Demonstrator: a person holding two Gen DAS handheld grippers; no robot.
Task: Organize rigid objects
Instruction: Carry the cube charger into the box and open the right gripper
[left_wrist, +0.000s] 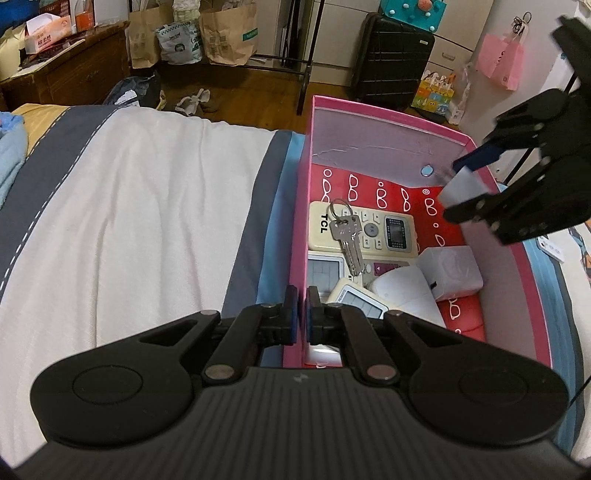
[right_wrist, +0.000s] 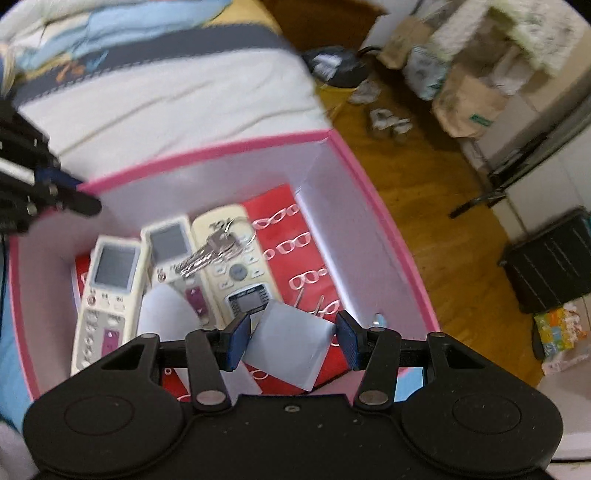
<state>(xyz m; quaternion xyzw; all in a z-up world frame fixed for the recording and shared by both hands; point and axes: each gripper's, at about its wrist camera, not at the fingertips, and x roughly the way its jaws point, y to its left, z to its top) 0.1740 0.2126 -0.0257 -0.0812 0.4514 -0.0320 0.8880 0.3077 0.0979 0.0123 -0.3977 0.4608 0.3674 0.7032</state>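
Pink box (left_wrist: 491, 280) sits on the bed (left_wrist: 129, 221), red lining with white glasses print. Left tongs (left_wrist: 299, 314) clenched on the box's near-left wall – blue pads pinch the pink edge.

Right tongs (right_wrist: 293, 339) grasp a flat pale-grey square block (right_wrist: 288, 347) between the blue pads, tilted, held over the inside of the box near its right wall; in the left wrist view the same block (left_wrist: 461, 188) hangs above the box's far right part.

Inside the box: three cream remotes (right_wrist: 236, 258) lying side by side, a bunch of keys (left_wrist: 345, 236) on a ring resting across them, a white cube-shaped thing (left_wrist: 452, 271) and a white rounded case (left_wrist: 406, 291) just beside it.

Right wrist view is motion-blurred. Wooden floor (right_wrist: 424, 221) with paper bags and a black suitcase (left_wrist: 391, 55) beyond the bed.
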